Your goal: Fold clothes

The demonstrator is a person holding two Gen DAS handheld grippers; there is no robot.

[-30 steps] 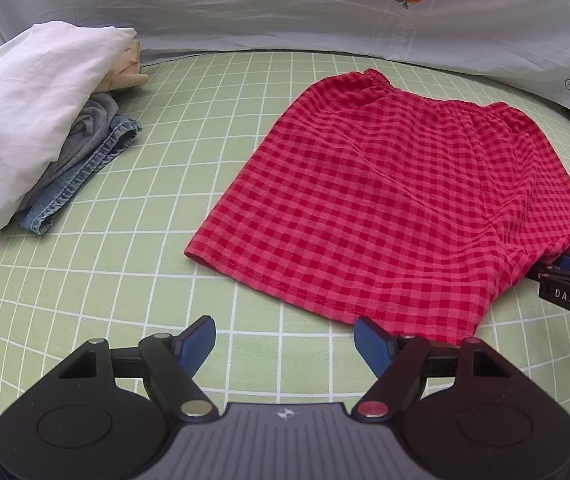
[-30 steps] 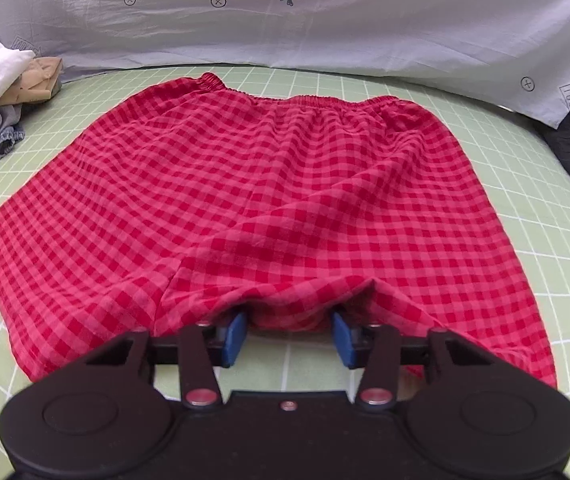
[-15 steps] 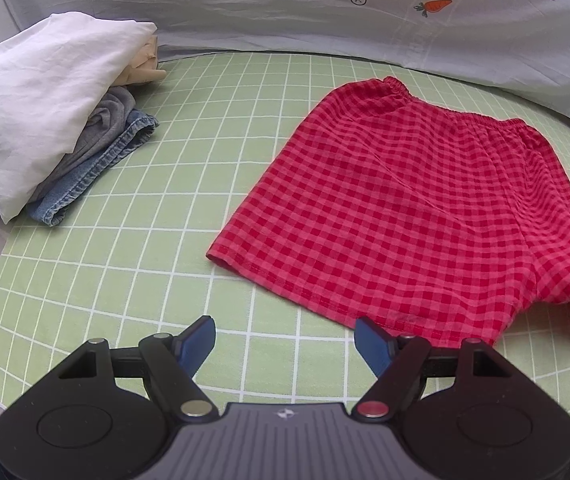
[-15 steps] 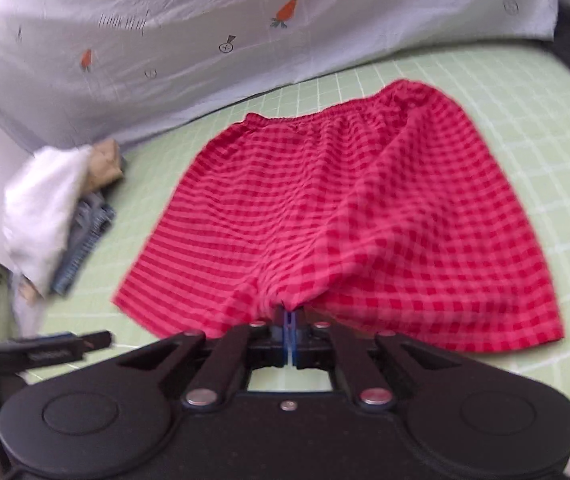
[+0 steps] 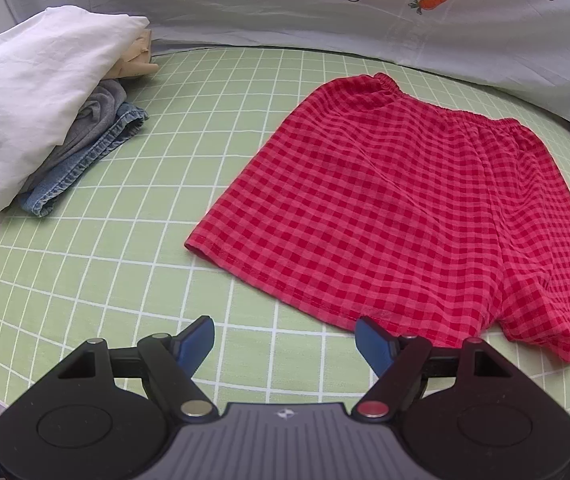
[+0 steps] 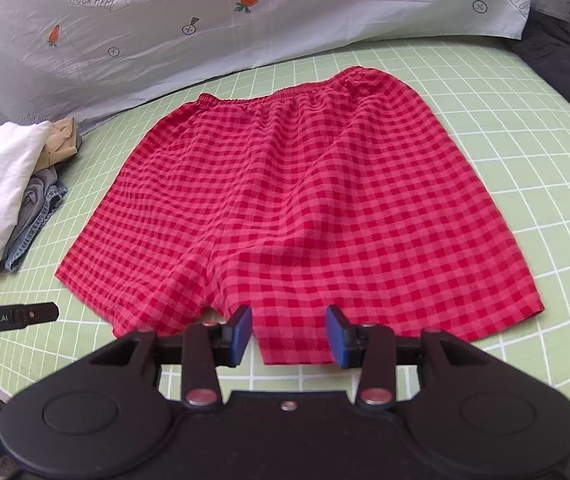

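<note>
Meanwhile, Red Shorts Lay Flat as Both Grippers Hung Free

Red gingham shorts (image 6: 297,216) lay spread on the green gridded mat (image 5: 97,248), waistband toward the grey carrot-print sheet (image 6: 205,12). The right gripper (image 6: 289,334) hovered at the hem, fingers parted and grasping nothing. The left gripper (image 5: 285,340) hung spread wide, empty, near the leg hem. Folded clothes (image 5: 41,116) were piled well left.

- Red checked shorts (image 6: 297,216): thin crinkled woven cloth, matt.
- Green gridded mat (image 5: 125,240): smooth, matt.
- Gripper (image 6: 289,330) body: matt black plastic, blue pads (image 6: 241,334).
</note>
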